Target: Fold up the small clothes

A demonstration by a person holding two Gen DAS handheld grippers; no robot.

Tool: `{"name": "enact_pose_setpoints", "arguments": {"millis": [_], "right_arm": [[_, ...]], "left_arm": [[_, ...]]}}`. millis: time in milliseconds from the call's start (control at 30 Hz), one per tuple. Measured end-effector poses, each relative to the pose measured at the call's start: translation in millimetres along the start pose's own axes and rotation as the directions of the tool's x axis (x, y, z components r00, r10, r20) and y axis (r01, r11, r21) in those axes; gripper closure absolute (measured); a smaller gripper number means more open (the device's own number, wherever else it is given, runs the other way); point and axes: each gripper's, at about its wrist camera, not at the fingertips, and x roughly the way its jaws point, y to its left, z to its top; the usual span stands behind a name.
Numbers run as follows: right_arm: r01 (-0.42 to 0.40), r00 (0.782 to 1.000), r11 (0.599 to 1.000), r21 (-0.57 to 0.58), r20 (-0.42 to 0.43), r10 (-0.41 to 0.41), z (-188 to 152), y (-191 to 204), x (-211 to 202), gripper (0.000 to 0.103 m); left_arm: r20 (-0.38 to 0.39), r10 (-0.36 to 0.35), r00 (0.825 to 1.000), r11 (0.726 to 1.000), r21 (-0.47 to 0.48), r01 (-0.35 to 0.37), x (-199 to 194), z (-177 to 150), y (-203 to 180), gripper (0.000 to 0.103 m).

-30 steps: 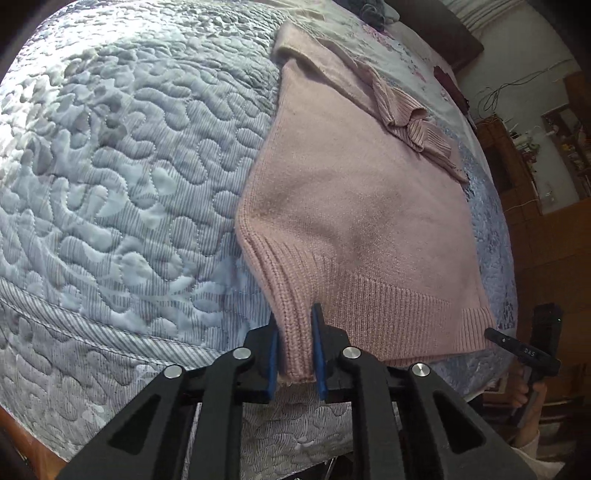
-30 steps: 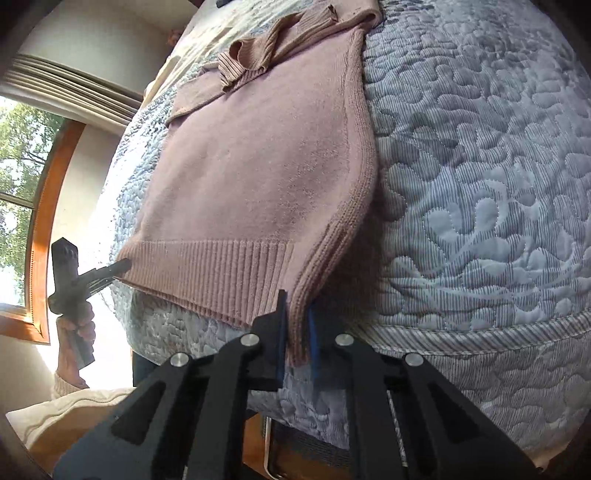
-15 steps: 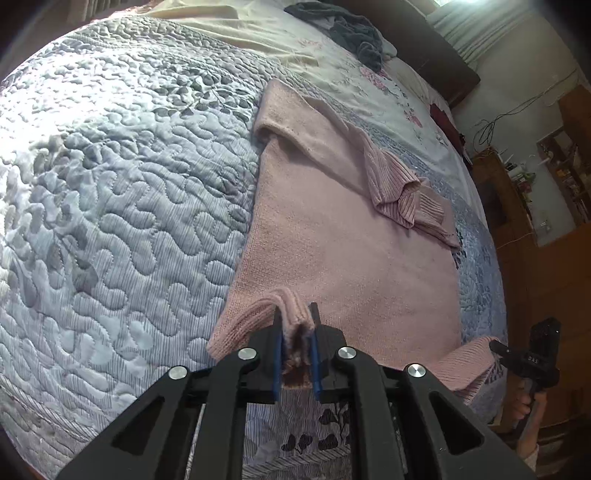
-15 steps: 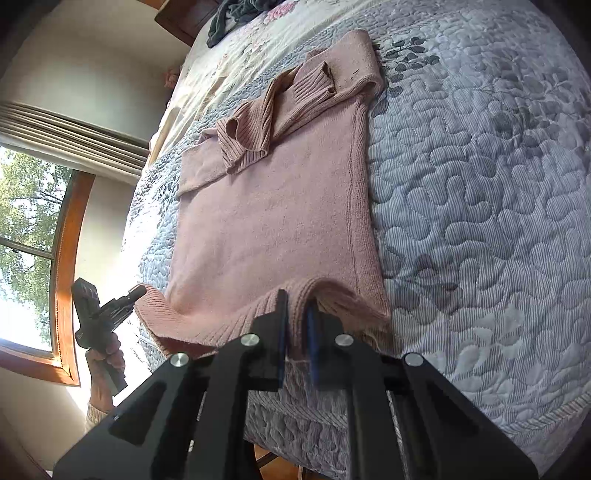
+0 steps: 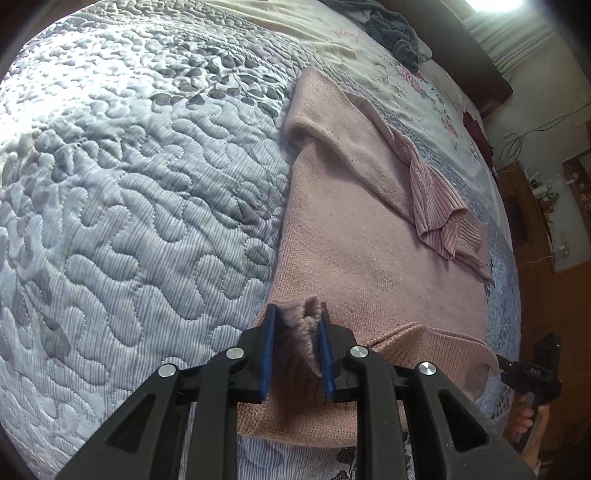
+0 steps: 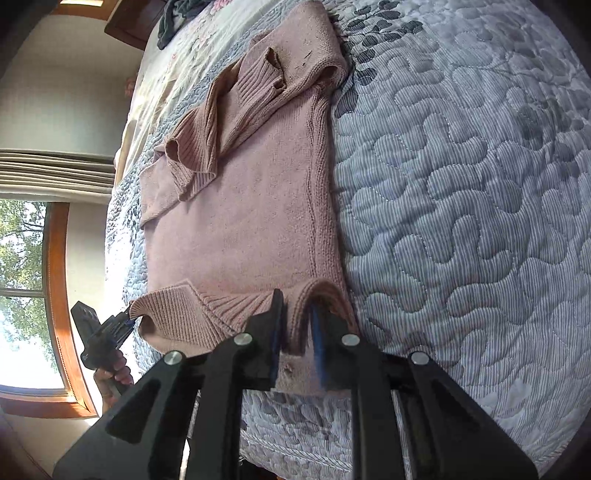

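A pink knit sweater (image 5: 369, 240) lies flat on the quilted bedspread (image 5: 129, 184), its sleeves (image 5: 436, 206) folded across the chest. My left gripper (image 5: 298, 350) is shut on one corner of the ribbed hem, which stands up between the blue pads. My right gripper (image 6: 297, 343) is shut on the other hem corner of the sweater (image 6: 251, 206). The hem is turned up over the sweater's lower body. Each gripper shows small in the other's view, pinching its corner: the right gripper (image 5: 506, 363) and the left gripper (image 6: 123, 321).
The quilt (image 6: 461, 184) spreads wide beside the sweater. Dark clothes (image 5: 395, 33) lie near the wooden headboard (image 5: 461, 55). A window (image 6: 26, 295) is off the bed's left side and wooden furniture (image 5: 535, 221) off its right. A hand (image 6: 110, 373) holds the left gripper.
Both grippers carried the hem from the bed's edge up and forward over the sweater's body, so the bottom now folds over. The pads of both stand slightly wider apart than before.
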Motion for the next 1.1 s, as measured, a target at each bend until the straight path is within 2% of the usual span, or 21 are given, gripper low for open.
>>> {"name": "enact_pose_setpoints", "arguments": {"millis": [67,100,133,167,233,333,433,600,733,800,867,967,1100], "right_arm": [[-0.012,1.000,1.000,-0.001,0.002,0.012,-1.1,-1.6,-5.3,0.082],[-0.013,1.000,1.000,-0.007,0.004,0.013,-2.0,-1.6,-8.3,0.080],[-0.013,1.000,1.000,-0.013,0.009,0.013,-2.9,-2.4,-12.4,0.073],[0.004,1.000,1.000,-0.022,0.024,-0.003,-4.1,-3.1,-18.1,0.061],[0.057,0.996,0.997,-0.050,0.067,-0.054,-5.2,-1.0,-28.9,0.046],[0.060,0.995,0.995,-0.074,0.087,-0.053,-6.7,1.2,-38.3,0.046],[0.079,0.992,0.991,-0.111,0.103,-0.067,-8.8,6.9,-44.6,0.046],[0.124,0.989,0.974,-0.189,0.108,-0.104,-12.5,24.7,-39.1,0.046],[0.212,0.976,0.937,-0.279,0.115,-0.187,-13.5,42.3,-24.3,0.046],[0.239,0.970,0.918,-0.317,0.113,-0.213,-12.4,48.7,-15.4,0.045],[0.259,0.966,0.901,-0.348,0.110,-0.235,-10.3,53.0,-5.9,0.045],[0.287,0.958,0.874,-0.391,0.113,-0.265,-7.5,58.1,5.5,0.045],[0.317,0.948,0.842,-0.436,0.111,-0.299,-4.8,60.6,20.7,0.046]], "left_arm": [[0.031,0.007,0.999,1.000,0.003,-0.007,-9.5,0.1,1.2,0.052],[0.049,0.002,0.999,1.000,0.003,-0.002,-15.7,0.5,2.8,0.050],[0.061,-0.005,0.998,1.000,0.002,0.005,-21.4,0.9,5.2,0.049],[0.067,-0.007,0.998,1.000,0.003,0.007,-25.8,0.8,6.6,0.049],[0.076,-0.010,0.997,0.999,0.033,0.008,-32.7,0.2,5.0,0.049],[0.077,0.005,0.997,0.992,0.126,-0.014,-35.4,-1.2,-6.0,0.048],[0.072,0.032,0.997,0.971,0.235,-0.048,-27.9,-2.3,-22.7,0.042],[0.037,0.133,0.990,0.912,0.387,-0.137,2.6,-4.2,-43.0,0.038],[0.028,0.197,0.980,0.866,0.463,-0.187,23.4,-6.4,-51.4,0.038],[0.051,0.215,0.975,0.848,0.486,-0.213,27.5,-7.7,-54.0,0.041],[0.046,0.218,0.975,0.846,0.489,-0.212,30.6,-7.8,-55.2,0.075],[0.069,0.203,0.977,0.846,0.489,-0.211,26.0,-8.6,-58.1,0.088],[0.099,0.155,0.983,0.853,0.488,-0.184,13.2,-11.5,-62.7,0.089]]}}
